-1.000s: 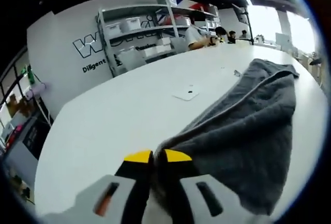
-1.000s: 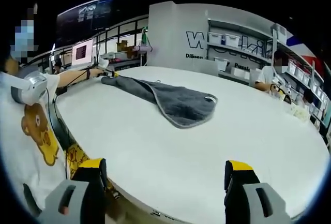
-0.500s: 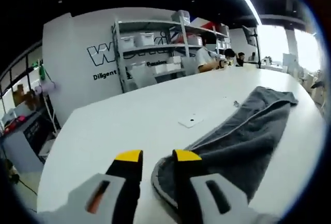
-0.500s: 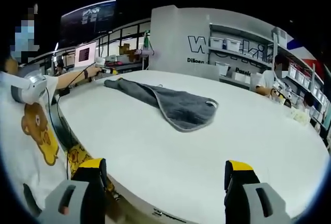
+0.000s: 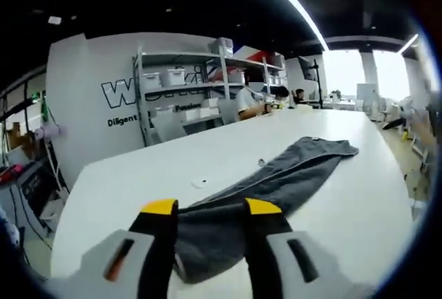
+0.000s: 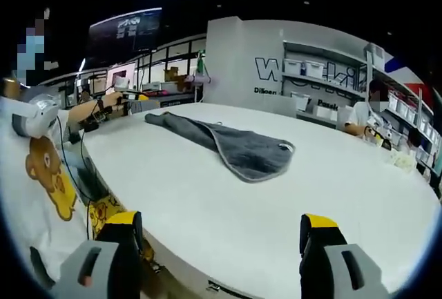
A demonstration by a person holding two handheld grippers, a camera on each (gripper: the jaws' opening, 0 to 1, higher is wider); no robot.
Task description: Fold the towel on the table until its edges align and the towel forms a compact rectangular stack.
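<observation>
A dark grey towel (image 5: 283,178) lies as a long, rumpled strip on the white table (image 5: 124,181). Its near end sits just beyond my left gripper (image 5: 210,209), which is open with nothing between its yellow-tipped jaws. In the right gripper view the towel (image 6: 242,148) stretches from mid-table toward the far left, its wider end with a pale hem nearest me. My right gripper (image 6: 221,219) is wide open over the table's (image 6: 345,195) near edge, well apart from the towel. The left gripper (image 6: 132,96) is at the towel's far end, held in a person's hand.
A small white object (image 5: 200,183) lies on the table left of the towel. Shelves with bins (image 5: 186,85) line the far wall, and people sit at the table's far side (image 6: 362,109). A person in a white bear-print shirt (image 6: 41,168) stands at the left edge.
The left gripper, shut on the towel's corner a second ago, has opened and let it go, then drawn back a little. The towel's end now lies on the table. The right gripper stays open.
</observation>
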